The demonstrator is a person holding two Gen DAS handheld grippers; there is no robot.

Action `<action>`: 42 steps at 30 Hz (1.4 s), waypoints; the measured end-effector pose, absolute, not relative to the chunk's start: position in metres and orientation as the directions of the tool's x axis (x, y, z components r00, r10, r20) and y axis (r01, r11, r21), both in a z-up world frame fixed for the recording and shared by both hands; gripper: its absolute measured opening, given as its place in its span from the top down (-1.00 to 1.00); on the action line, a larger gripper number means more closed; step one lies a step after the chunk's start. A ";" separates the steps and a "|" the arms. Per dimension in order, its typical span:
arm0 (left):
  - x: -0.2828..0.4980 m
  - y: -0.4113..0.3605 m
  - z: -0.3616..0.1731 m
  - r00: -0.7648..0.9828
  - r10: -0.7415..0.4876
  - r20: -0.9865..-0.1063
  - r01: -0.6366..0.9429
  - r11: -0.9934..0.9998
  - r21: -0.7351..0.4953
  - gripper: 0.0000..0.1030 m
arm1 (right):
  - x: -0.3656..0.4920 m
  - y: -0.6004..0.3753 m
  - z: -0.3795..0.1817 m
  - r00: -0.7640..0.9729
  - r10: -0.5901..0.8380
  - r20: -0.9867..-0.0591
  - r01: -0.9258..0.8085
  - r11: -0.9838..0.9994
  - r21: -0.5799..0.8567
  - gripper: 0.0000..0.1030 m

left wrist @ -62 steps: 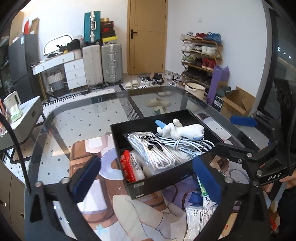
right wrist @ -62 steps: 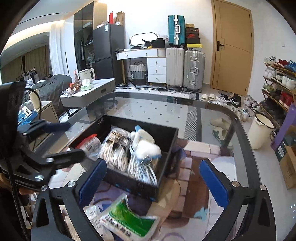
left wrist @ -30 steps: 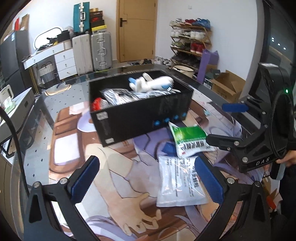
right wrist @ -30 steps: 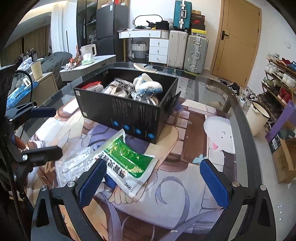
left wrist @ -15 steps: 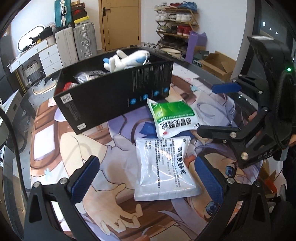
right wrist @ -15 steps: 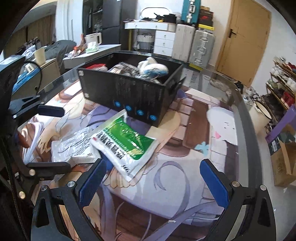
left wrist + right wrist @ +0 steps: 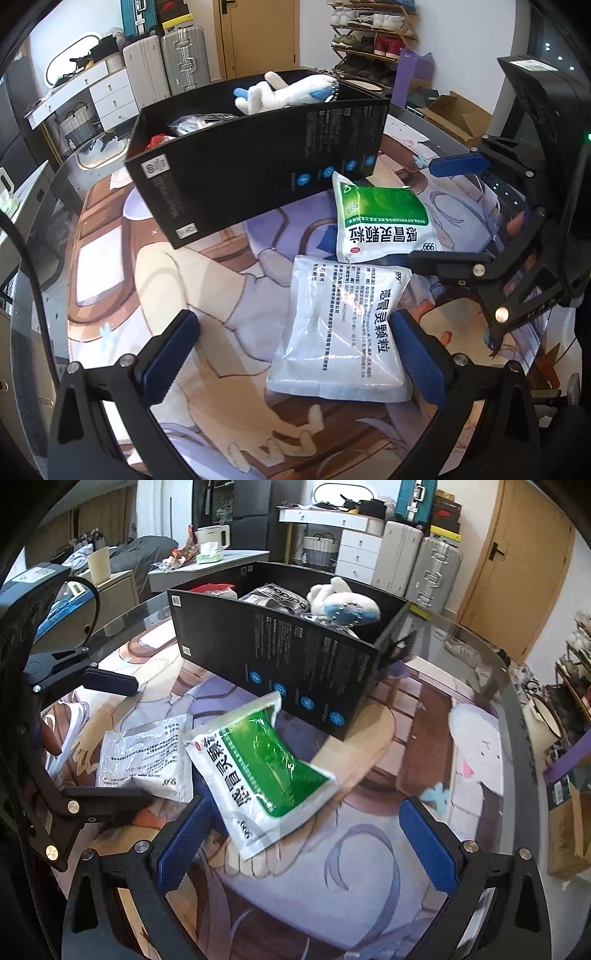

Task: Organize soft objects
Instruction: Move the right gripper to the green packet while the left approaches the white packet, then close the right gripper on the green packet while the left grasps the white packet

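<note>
Plush toy [image 7: 284,92] and bagged items are sitting in black box [image 7: 258,162], upper centre. Green pouch [image 7: 262,771] and white pouch [image 7: 343,325] are lying mid-frame, still outstanding. Left gripper [image 7: 295,354] and right gripper [image 7: 303,838] are hovering spread wide, empty.

I see a round glass table [image 7: 491,686] with a dark rim, covered by a printed cartoon mat [image 7: 207,280]. Directly on the mat sits a black cardboard box [image 7: 258,173]. Just in front of it lie two soft packets: a green and white packet [image 7: 384,221], and a white packet [image 7: 343,328] whose top edge is overlapped by the green one.
</note>
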State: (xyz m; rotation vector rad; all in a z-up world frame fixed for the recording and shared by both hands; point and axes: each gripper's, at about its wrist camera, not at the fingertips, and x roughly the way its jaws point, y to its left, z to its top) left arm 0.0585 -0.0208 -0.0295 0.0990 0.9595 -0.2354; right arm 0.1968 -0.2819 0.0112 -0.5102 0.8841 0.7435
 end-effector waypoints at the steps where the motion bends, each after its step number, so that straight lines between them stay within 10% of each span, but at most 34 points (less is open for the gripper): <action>1: 0.059 -0.018 -0.029 0.551 -0.154 -0.820 0.241 0.970 -0.021 -1.00 | 0.199 -0.280 0.011 0.409 0.369 -0.835 -0.762 0.641 -0.090 -0.99; 17: 0.061 0.007 -0.029 0.563 -0.148 -0.813 0.224 0.974 -0.023 -1.00 | 0.208 -0.248 0.006 0.298 0.457 -0.838 -0.827 0.562 0.012 -0.91; 33: 0.062 0.007 -0.029 0.568 -0.148 -0.810 0.220 0.975 -0.024 -1.00 | 0.182 -0.252 0.012 0.346 0.468 -0.813 -0.789 0.614 0.017 0.15; 42: 0.060 0.003 -0.028 0.563 -0.171 -0.809 0.257 0.966 -0.025 -0.97 | 0.165 -0.264 0.015 0.386 0.444 -0.809 -0.711 0.701 0.045 0.32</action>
